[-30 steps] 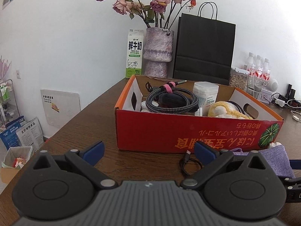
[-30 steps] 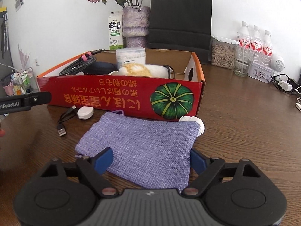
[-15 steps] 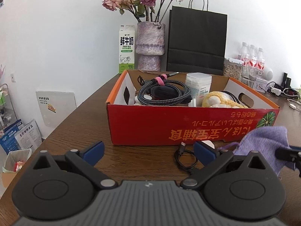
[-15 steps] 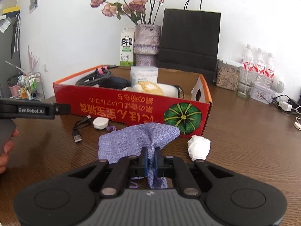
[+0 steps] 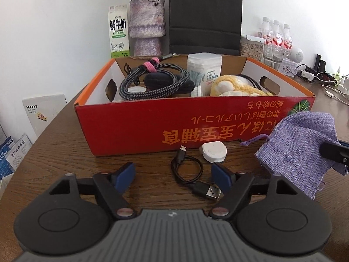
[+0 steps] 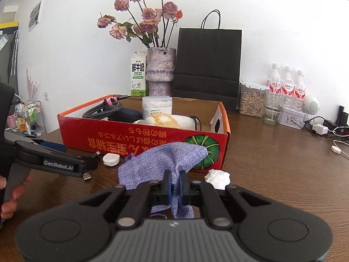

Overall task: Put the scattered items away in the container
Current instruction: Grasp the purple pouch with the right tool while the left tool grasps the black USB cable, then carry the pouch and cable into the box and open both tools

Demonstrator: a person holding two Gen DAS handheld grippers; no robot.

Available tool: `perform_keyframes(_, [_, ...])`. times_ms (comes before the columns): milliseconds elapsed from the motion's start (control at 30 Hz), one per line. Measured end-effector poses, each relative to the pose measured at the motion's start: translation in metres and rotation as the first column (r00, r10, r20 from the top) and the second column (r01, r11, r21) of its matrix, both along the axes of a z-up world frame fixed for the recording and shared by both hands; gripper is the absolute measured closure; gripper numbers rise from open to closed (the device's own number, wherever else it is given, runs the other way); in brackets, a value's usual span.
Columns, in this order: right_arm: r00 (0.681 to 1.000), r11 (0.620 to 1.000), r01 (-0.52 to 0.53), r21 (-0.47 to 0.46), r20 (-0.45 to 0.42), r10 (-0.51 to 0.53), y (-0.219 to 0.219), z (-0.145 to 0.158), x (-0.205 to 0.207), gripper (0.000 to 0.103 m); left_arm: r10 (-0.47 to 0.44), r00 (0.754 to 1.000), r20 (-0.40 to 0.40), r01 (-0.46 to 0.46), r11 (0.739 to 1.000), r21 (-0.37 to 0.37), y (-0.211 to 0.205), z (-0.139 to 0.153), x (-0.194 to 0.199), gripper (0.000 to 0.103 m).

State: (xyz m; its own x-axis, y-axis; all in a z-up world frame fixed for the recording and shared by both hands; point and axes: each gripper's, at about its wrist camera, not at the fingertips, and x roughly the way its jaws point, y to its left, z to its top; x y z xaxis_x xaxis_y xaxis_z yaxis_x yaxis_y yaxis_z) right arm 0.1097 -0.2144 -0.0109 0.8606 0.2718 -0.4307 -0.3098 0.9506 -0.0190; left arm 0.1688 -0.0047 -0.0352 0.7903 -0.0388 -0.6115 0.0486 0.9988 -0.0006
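Note:
A red cardboard box (image 5: 152, 126) (image 6: 139, 139) holds a braided cable, a white jar, a dark pouch and a yellow plush. My right gripper (image 6: 174, 187) is shut on a purple cloth pouch (image 6: 165, 163) and holds it lifted in front of the box; the pouch also shows in the left wrist view (image 5: 301, 150). My left gripper (image 5: 174, 174) is open, low over the table, around a black USB cable (image 5: 189, 174). A white round charger (image 5: 213, 151) (image 6: 111, 159) lies by the box. A crumpled white tissue (image 6: 218, 178) lies at the box's right corner.
Behind the box stand a milk carton (image 6: 137, 74), a vase of roses (image 6: 160, 69) and a black paper bag (image 6: 207, 65). Water bottles (image 6: 288, 85), a glass, a jar and chargers with cords sit at the right. The table's left edge is close.
My right gripper has lifted the purple pouch higher, off the table. My left gripper has moved forward and down, so the USB cable now lies between its fingers.

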Motion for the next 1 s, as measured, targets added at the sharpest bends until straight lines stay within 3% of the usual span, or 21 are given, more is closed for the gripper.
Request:
perform_keyframes(33, [1.000,1.000,0.003,0.001,-0.001,-0.003,0.000,0.000,0.000,0.097,0.006,1.000,0.006,-0.006,1.000,-0.004,0.001,0.000,0.000,0.032])
perform_keyframes(67, [1.000,1.000,0.005,0.003,-0.001,-0.005,-0.001,0.000,0.000,0.097,0.009,1.000,0.007,-0.009,1.000,-0.011,0.001,0.000,0.000,0.040])
perform_keyframes(167, [1.000,1.000,0.007,0.006,-0.001,-0.007,-0.001,0.000,-0.001,0.097,0.010,1.000,0.020,-0.010,1.000,-0.015,0.002,0.001,-0.002,0.071])
perform_keyframes(333, [1.000,1.000,0.006,0.005,0.028,-0.006,0.000,0.001,-0.005,0.097,0.019,0.999,0.030,-0.017,0.998,-0.062,0.007,0.003,-0.006,0.077])
perform_keyframes(600, [0.998,1.000,0.006,0.000,0.060,-0.006,-0.001,0.003,-0.009,0.097,0.023,0.997,0.069,-0.019,0.998,-0.064,0.006,0.007,-0.016,0.083])
perform_keyframes(1000, [0.989,1.000,-0.005,0.017,0.146,0.003,-0.003,0.007,-0.025,0.097,0.029,0.985,0.167,-0.012,0.995,-0.101,0.017,0.022,-0.046,0.084])
